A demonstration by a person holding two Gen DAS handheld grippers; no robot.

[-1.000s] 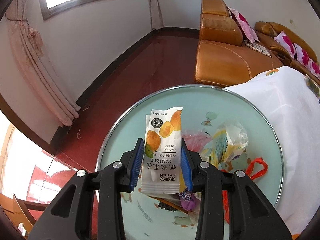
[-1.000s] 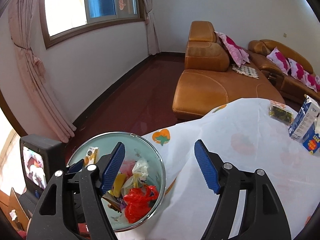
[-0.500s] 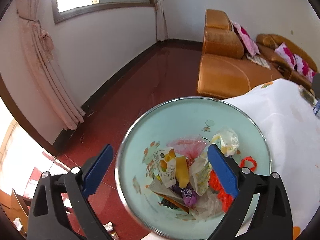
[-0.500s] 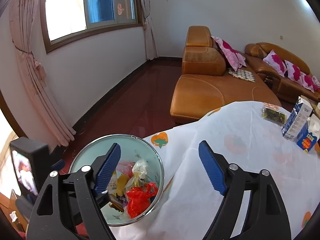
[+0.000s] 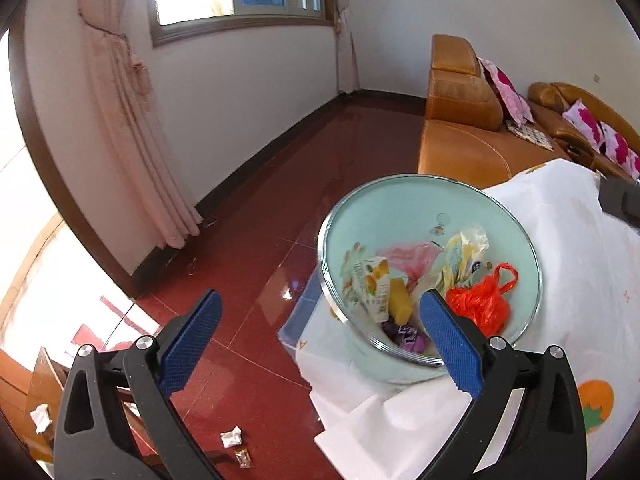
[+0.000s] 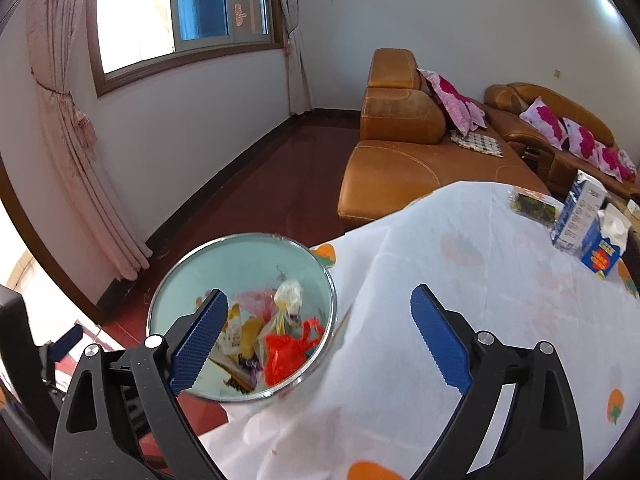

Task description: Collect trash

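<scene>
Fingers of the left gripper [image 5: 318, 342] stand wide apart and are opening, nothing between them; the right gripper [image 6: 316, 336] is likewise opening and empty. One right finger [image 6: 198, 338] covers part of the trash bin [image 5: 404, 208], where the snack wrapper [image 5: 374, 286] lies beside a red bag [image 5: 480, 304]. White tablecloth [image 6: 460, 280] hides the bin's side. Two cartons [image 6: 588, 220] sit at the table's far edge; paper scraps [image 5: 231, 437] on the floor are blurred
</scene>
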